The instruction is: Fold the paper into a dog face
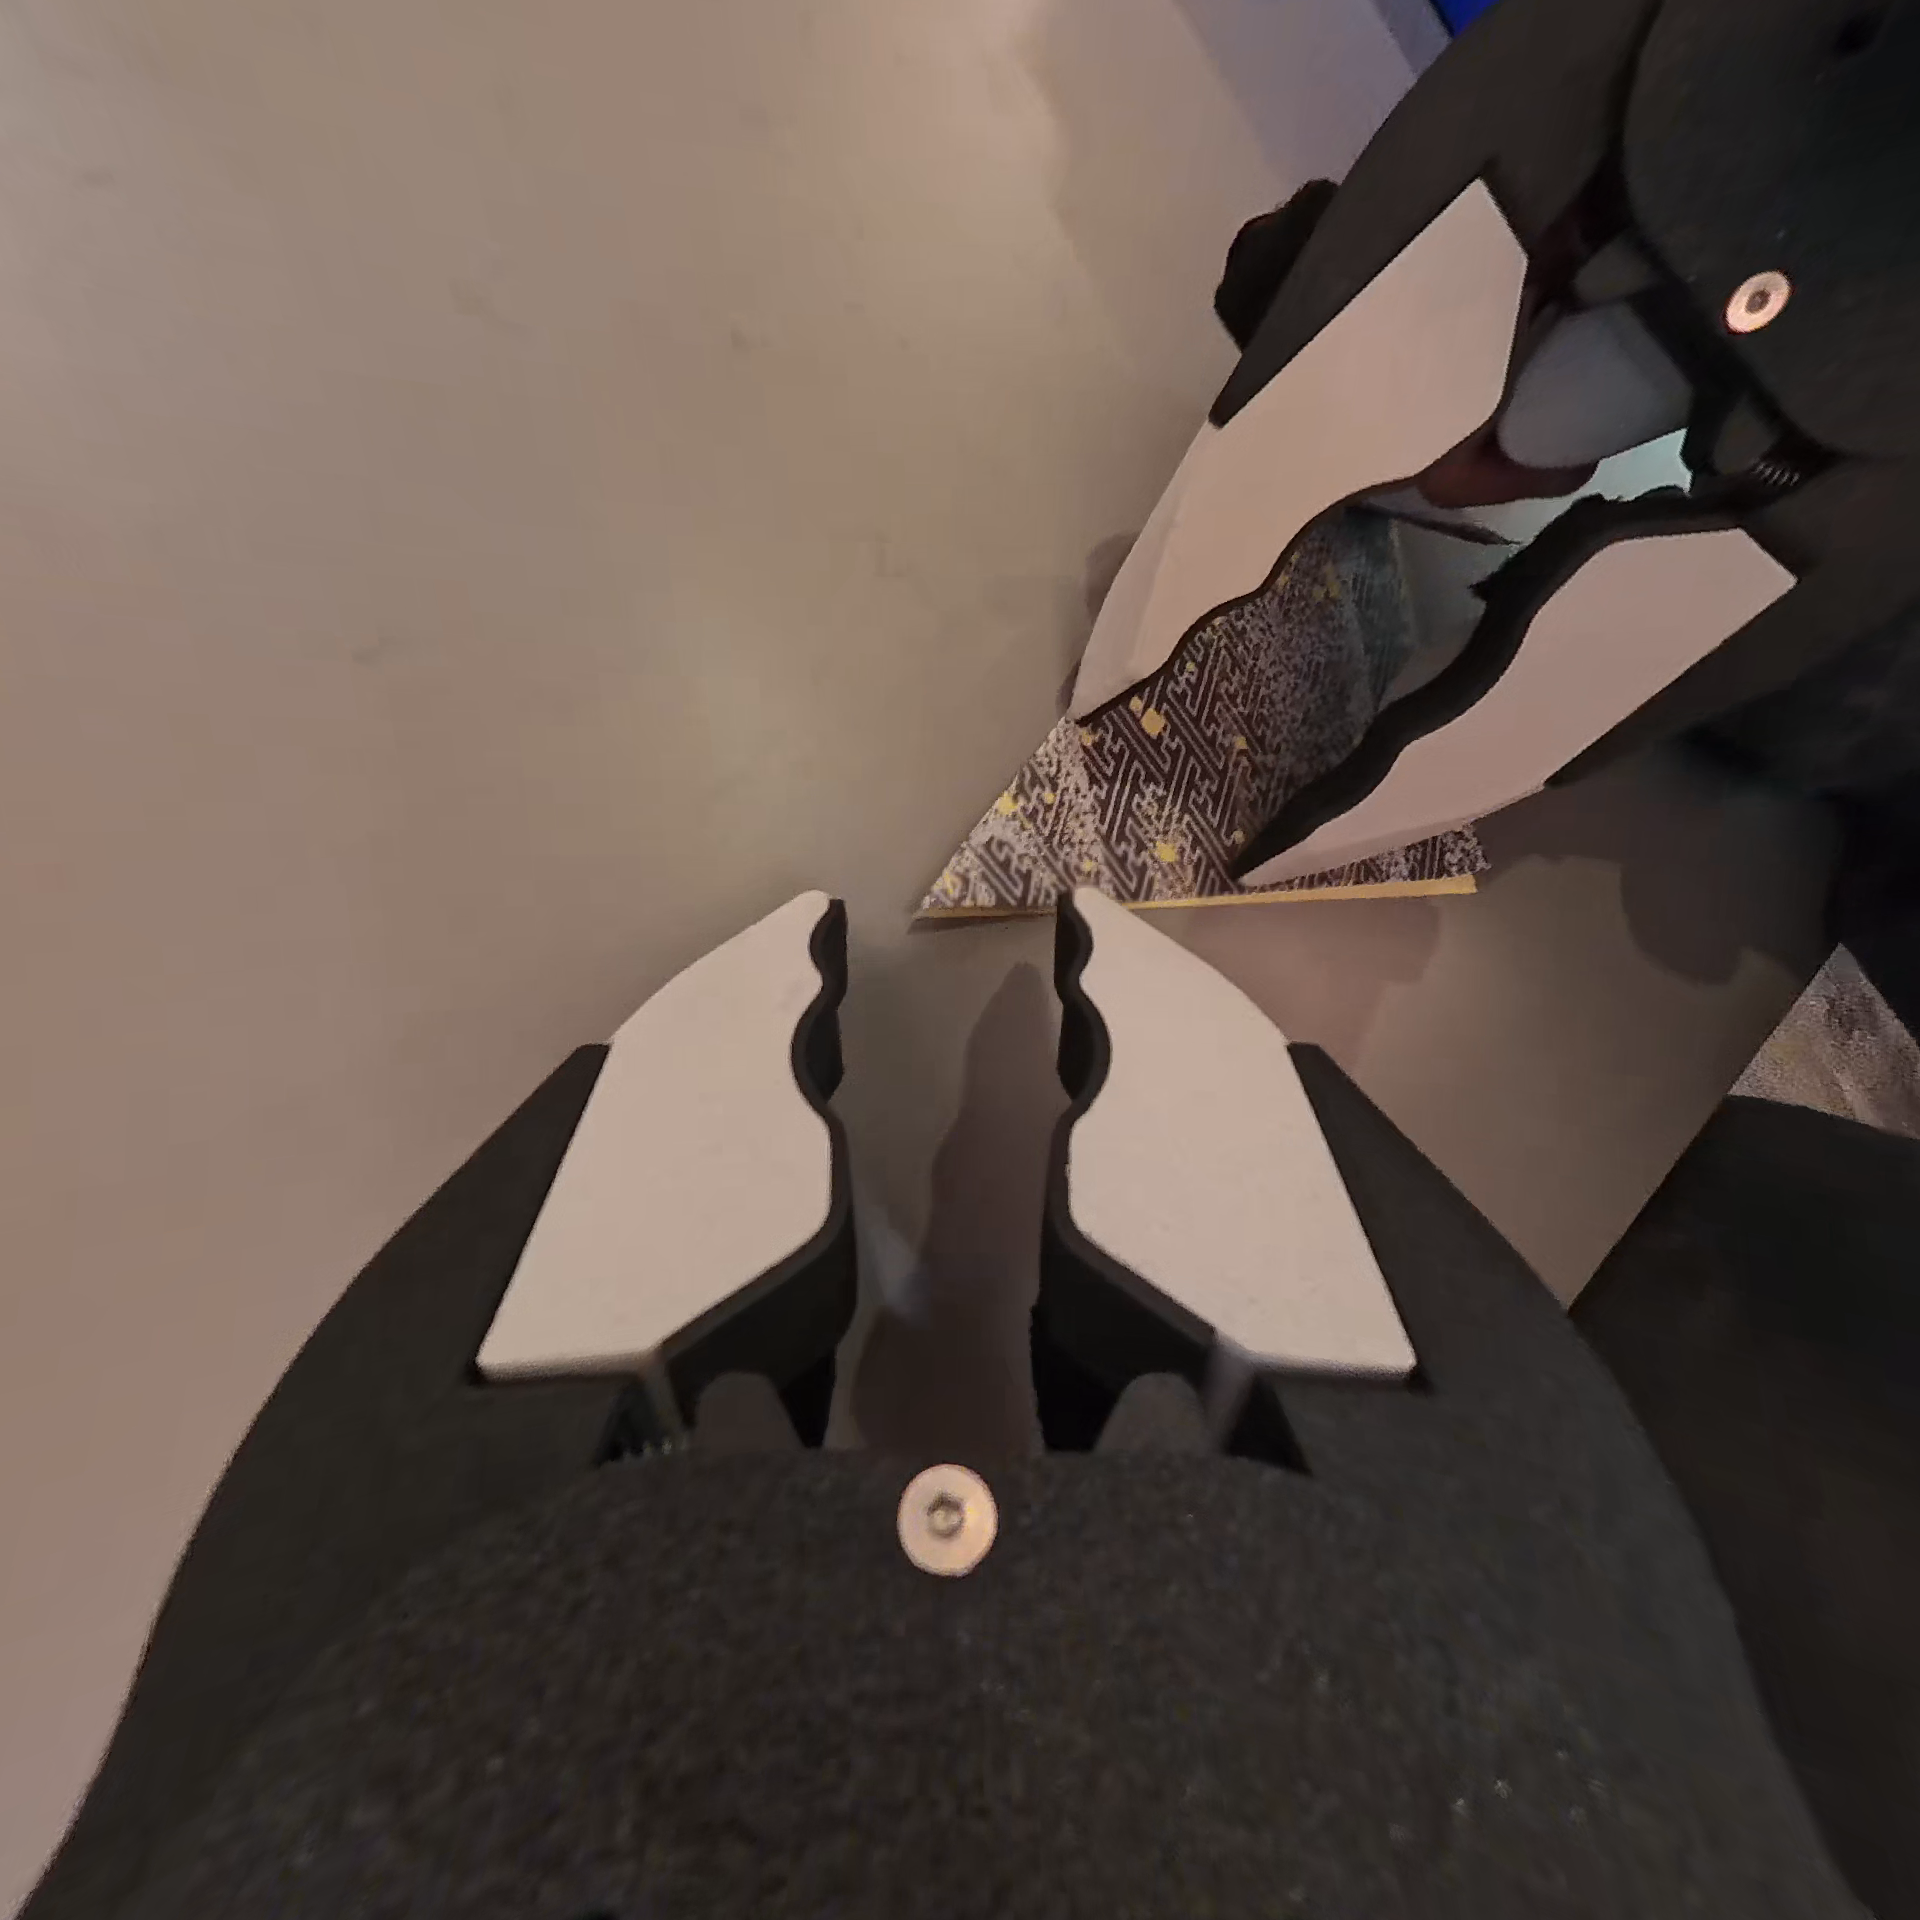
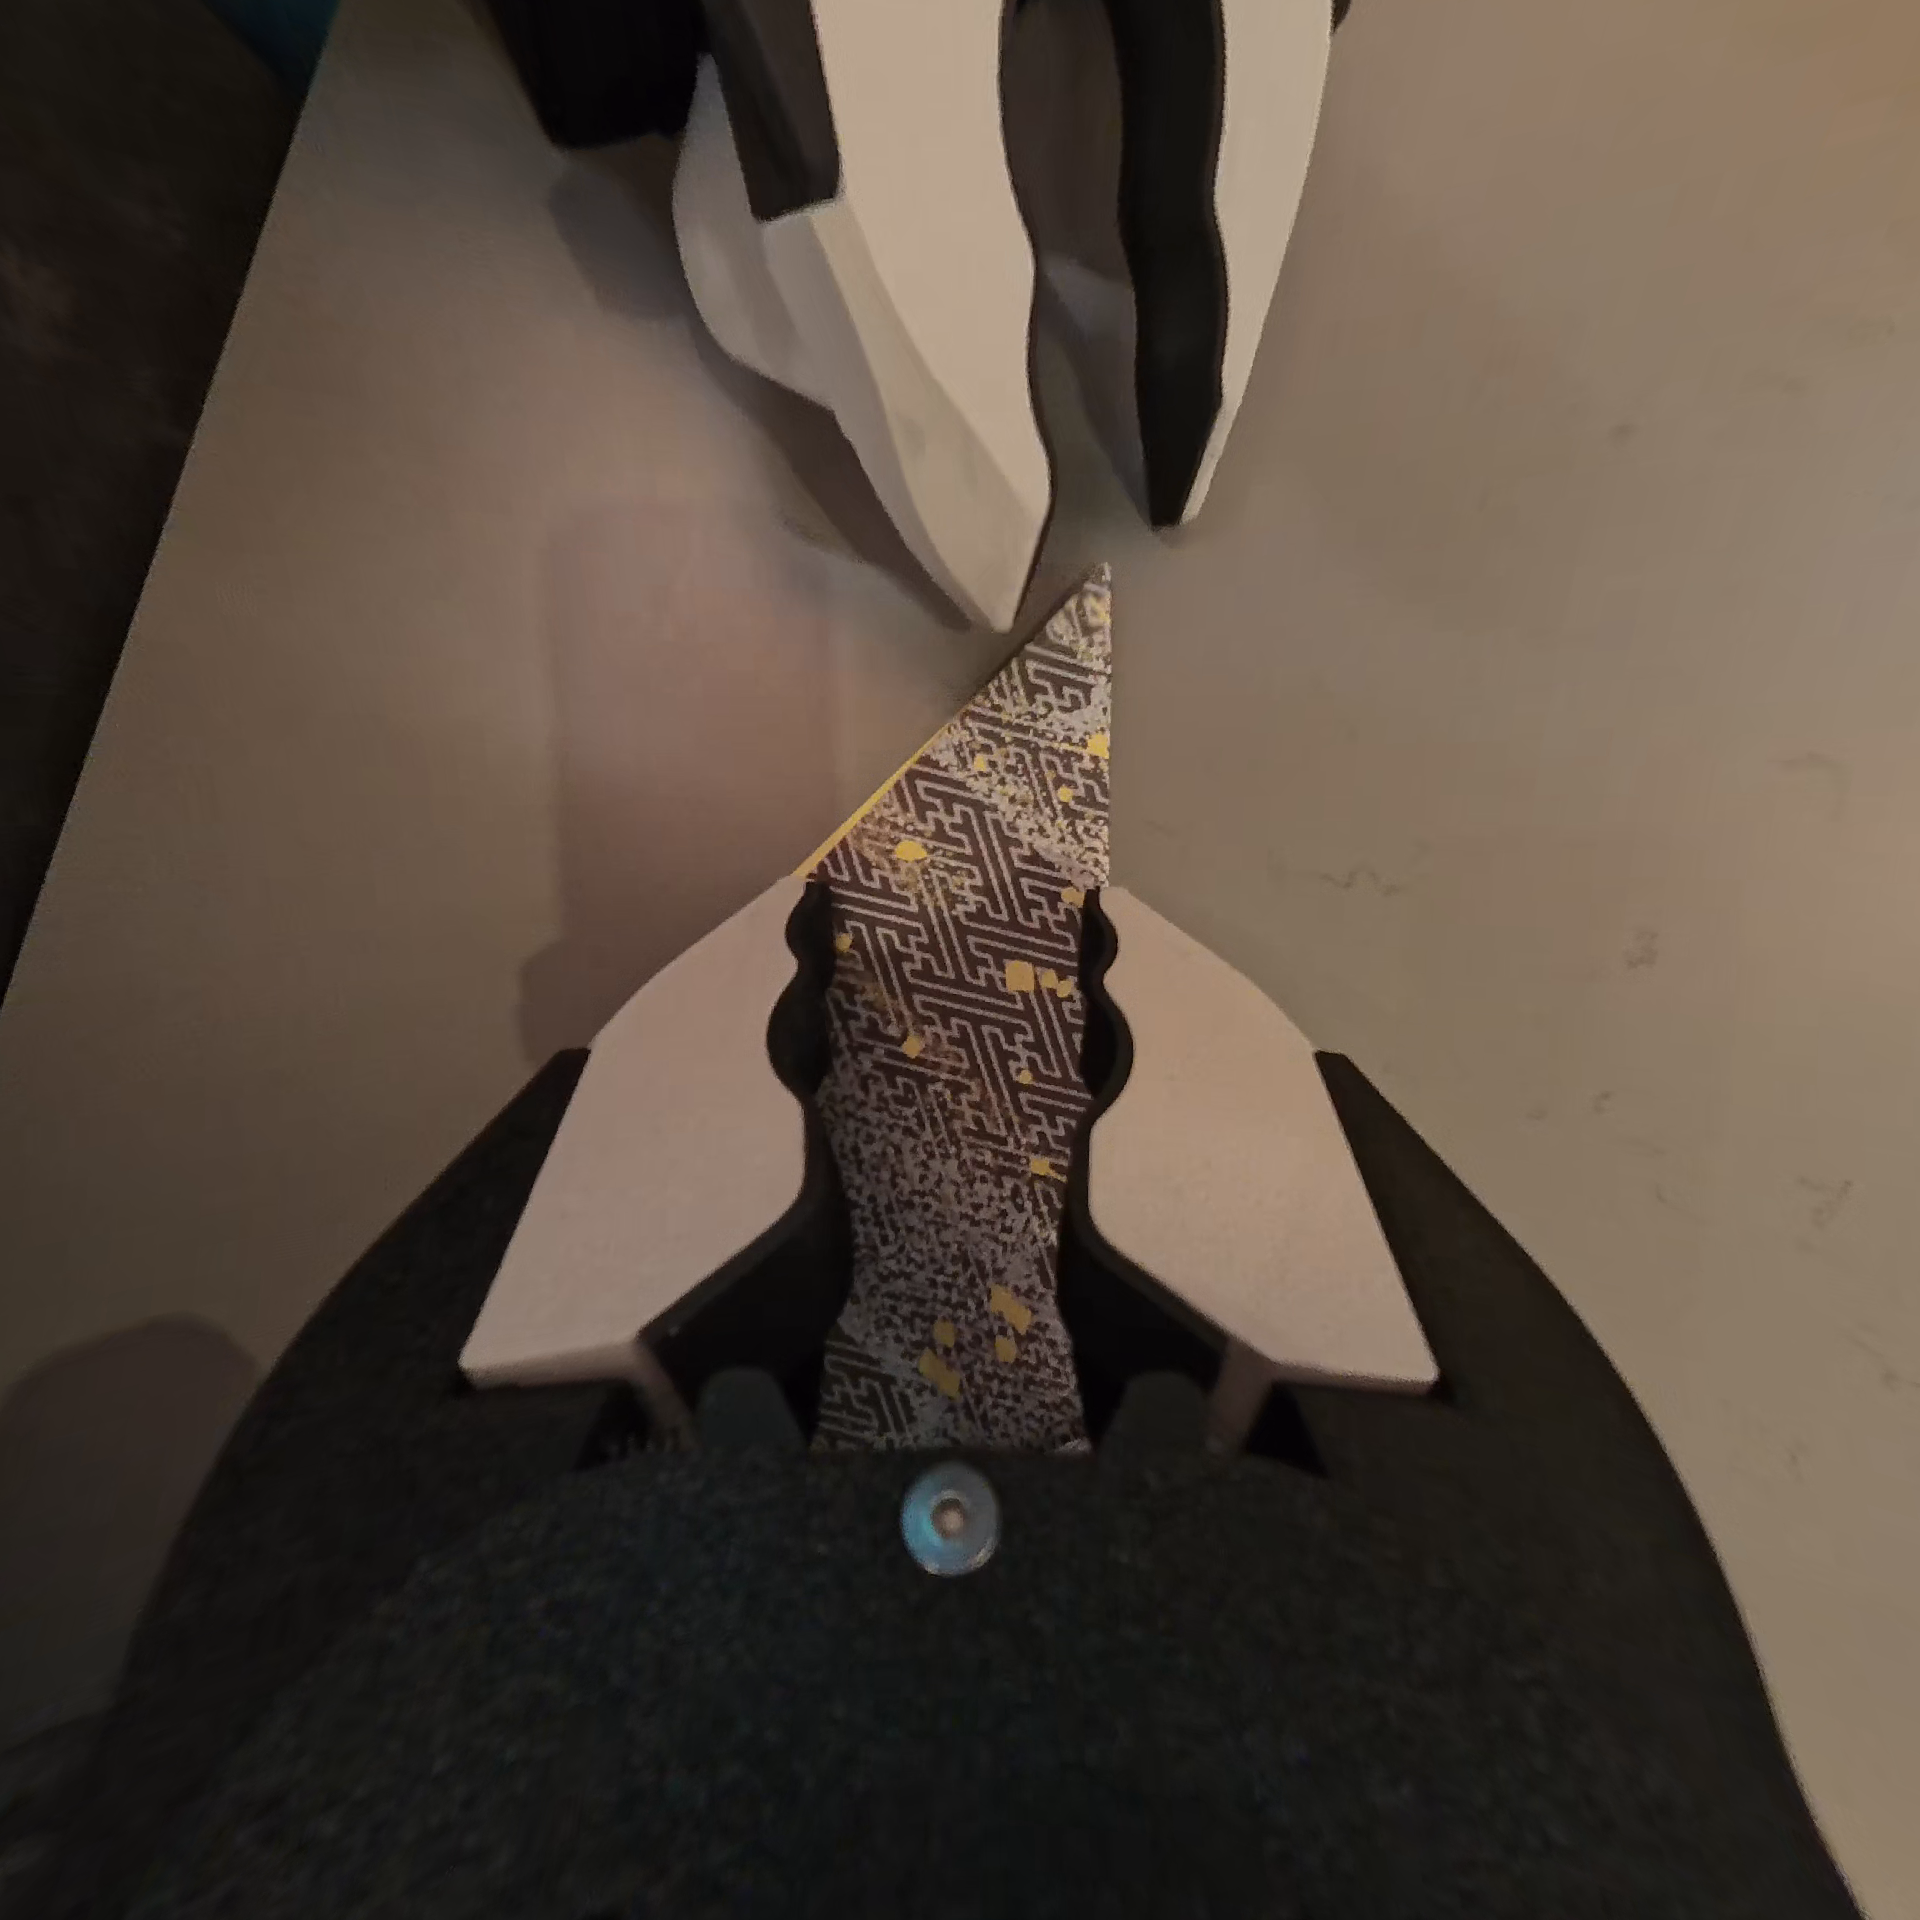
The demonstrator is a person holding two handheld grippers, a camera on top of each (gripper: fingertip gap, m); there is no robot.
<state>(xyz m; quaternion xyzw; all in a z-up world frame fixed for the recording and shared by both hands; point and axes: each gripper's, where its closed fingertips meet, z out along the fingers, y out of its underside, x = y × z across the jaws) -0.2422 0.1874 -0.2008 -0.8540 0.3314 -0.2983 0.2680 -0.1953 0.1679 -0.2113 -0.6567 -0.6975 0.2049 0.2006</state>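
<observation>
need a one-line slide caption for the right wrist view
Right gripper open over the folded patterned paper on the table; left gripper, also open, tips poised near its pointed corner.

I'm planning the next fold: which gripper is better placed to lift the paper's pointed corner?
Probably the left gripper: it's open with its tips just beyond the paper's point. The right gripper straddles the paper's middle.

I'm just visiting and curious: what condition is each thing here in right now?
Patterned paper: folded into a triangle, flat on the table.
Left gripper: open, empty, tips near the paper's corner.
Right gripper: open, straddling the paper, gripping nothing.
Table: pale, faintly scuffed.
</observation>
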